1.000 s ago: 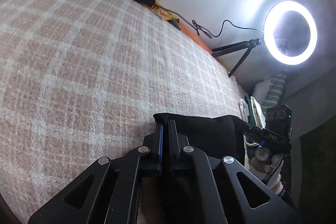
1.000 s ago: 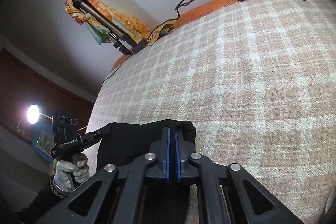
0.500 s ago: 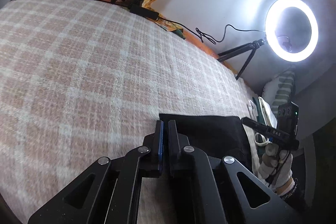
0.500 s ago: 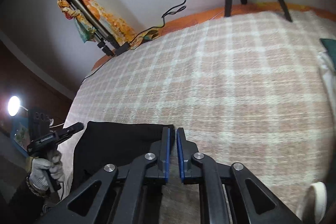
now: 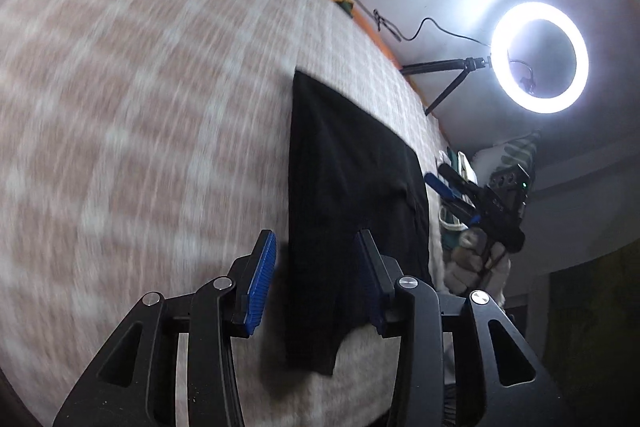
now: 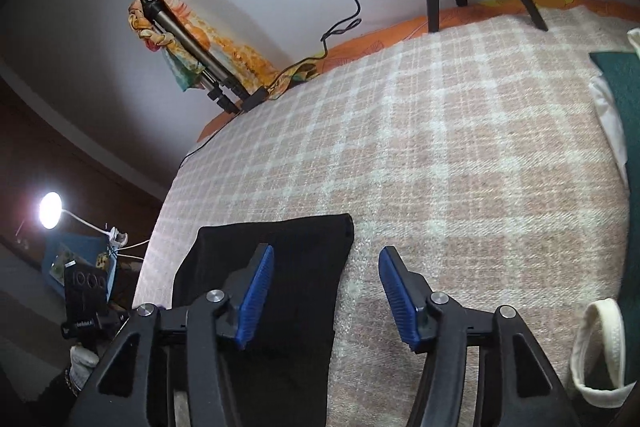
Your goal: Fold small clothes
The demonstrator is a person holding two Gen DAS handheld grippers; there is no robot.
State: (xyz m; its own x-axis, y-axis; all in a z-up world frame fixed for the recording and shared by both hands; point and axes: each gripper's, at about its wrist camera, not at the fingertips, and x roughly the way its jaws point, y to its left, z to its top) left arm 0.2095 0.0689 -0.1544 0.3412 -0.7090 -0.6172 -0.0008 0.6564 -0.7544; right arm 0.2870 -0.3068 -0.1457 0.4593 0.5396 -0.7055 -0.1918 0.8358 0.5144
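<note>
Left wrist view first: a second ago my left tongs (image 5: 316,279) were pinched shut on the black cloth (image 5: 352,187); now their jaws are opening and the cloth lies loose between them, no pad pressing it. I take that as the fold being laid down and let go. The cloth stretches long and flat over the checked blanket (image 5: 140,107), near its right edge, with a narrow end under my tongs. My right tongs (image 5: 452,199) show beyond it, spread too.

Right wrist view: my right tongs (image 6: 326,287) were also shut on the cloth (image 6: 280,247) and are now opening, the left pad over the fabric, the right over bare blanket (image 6: 460,147). The cloth looks smooth, its far corner square
</note>
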